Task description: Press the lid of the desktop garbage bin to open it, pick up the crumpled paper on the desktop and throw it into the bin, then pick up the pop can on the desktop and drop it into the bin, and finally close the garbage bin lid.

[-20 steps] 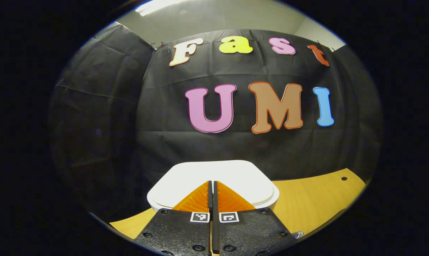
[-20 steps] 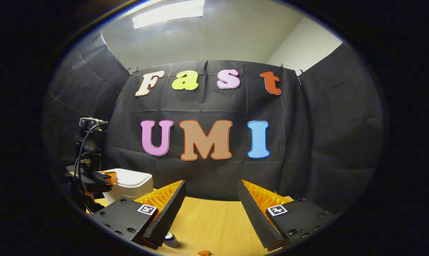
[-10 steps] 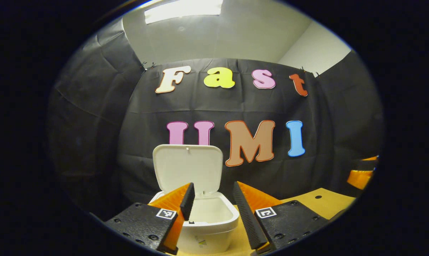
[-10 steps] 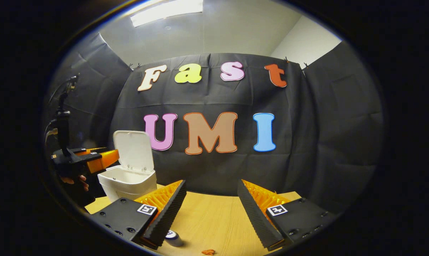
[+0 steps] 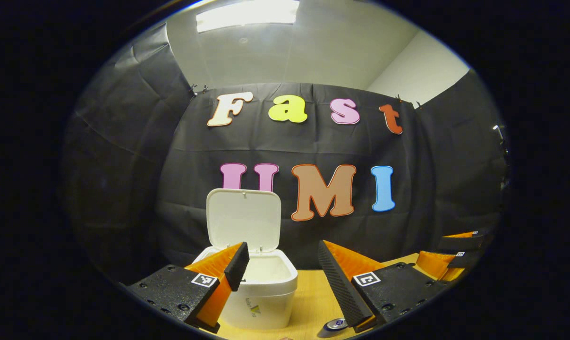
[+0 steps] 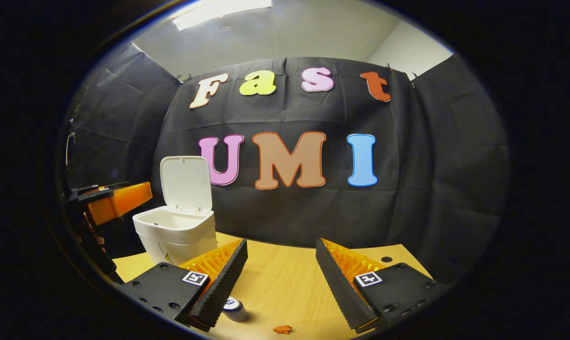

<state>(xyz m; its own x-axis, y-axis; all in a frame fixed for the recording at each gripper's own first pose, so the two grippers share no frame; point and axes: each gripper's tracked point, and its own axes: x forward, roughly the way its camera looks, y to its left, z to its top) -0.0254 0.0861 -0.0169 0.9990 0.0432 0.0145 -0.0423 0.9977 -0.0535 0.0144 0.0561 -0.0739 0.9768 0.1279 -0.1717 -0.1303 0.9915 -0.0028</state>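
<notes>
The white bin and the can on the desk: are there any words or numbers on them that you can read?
Bin: a small printed mark on its front, too blurred to read.
Pop can: a small mark on its top, too small to read for sure.
Square tags on the gripper: black-and-white patterns, no words.
So nothing here can be quoted.
</notes>
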